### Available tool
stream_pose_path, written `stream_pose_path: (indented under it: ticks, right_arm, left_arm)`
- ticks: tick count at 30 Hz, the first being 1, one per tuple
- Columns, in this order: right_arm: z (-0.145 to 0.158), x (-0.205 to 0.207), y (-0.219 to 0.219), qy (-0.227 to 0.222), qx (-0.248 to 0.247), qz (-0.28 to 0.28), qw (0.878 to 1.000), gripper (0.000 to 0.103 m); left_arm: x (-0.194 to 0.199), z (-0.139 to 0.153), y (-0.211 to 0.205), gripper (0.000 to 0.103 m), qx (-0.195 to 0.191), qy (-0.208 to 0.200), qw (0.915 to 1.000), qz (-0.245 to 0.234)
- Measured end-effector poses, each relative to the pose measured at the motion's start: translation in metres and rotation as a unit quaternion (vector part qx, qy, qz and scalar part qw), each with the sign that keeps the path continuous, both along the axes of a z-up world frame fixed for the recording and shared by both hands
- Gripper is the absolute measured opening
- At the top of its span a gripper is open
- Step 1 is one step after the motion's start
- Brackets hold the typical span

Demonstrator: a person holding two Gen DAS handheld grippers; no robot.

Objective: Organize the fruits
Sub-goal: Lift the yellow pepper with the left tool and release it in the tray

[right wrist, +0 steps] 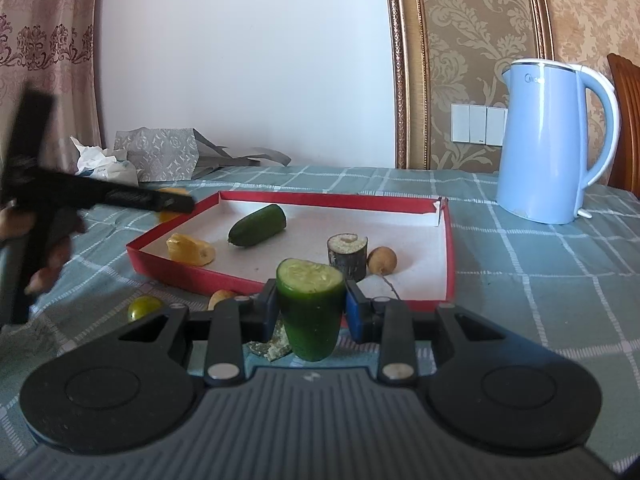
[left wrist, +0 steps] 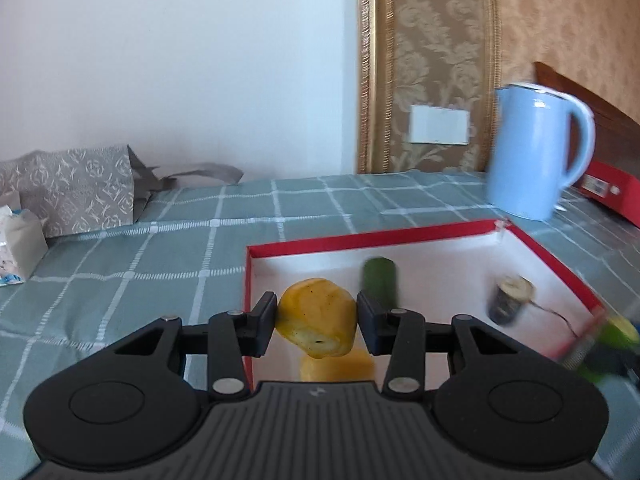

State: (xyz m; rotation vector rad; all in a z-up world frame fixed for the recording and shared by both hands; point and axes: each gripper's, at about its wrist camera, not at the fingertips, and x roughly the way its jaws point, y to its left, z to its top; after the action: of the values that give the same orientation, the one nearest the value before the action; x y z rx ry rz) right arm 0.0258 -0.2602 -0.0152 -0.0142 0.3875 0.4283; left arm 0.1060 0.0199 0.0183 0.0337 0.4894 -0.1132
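My left gripper point(left wrist: 317, 322) is shut on a yellow fruit piece point(left wrist: 316, 316), held above the left edge of the red tray point(left wrist: 360, 237). The tray holds a green cucumber half point(left wrist: 379, 280), a dark sugarcane stub point(left wrist: 510, 298) and another yellow piece point(left wrist: 336, 366). My right gripper point(right wrist: 310, 312) is shut on a cut cucumber half point(right wrist: 310, 312), held upright in front of the tray point(right wrist: 451, 256). In the right wrist view the tray holds a cucumber point(right wrist: 258, 226), a yellow piece point(right wrist: 190, 250), the sugarcane stub point(right wrist: 347, 256) and a small brown fruit point(right wrist: 382, 260).
A blue kettle point(right wrist: 554, 140) stands behind the tray at the right. A grey patterned bag point(right wrist: 160, 154) and tissues lie at the back left. A small green fruit point(right wrist: 144, 307), a yellowish fruit point(right wrist: 221, 297) and a peel scrap point(right wrist: 272, 346) lie on the checked cloth in front of the tray.
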Motion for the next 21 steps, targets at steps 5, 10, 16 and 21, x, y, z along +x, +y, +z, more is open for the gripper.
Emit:
stream_pose_path:
  ticks: [5,10,16,21]
  right_arm:
    - [-0.001,0.001,0.000,0.001,-0.004,-0.001,1.000,0.032]
    - [-0.002,0.003,0.002,0.006,-0.008,0.000,1.000,0.032]
    - [-0.003,0.004,0.002,0.008,-0.010,0.000,1.000,0.032]
    - [-0.003,0.004,0.002,0.008,-0.011,-0.002,1.000,0.032]
  left_arm:
    - [0.037,-0.014,-0.001,0.043,-0.003,0.029,0.9994,0.018]
    - [0.055,-0.027,-0.004,0.044,0.007,0.048,0.9985,0.026]
    - [0.051,-0.026,-0.004,0.063,0.013,0.030,0.9988,0.036]
    - [0.036,-0.016,-0.004,0.082,0.014,-0.007,0.9992,0.037]
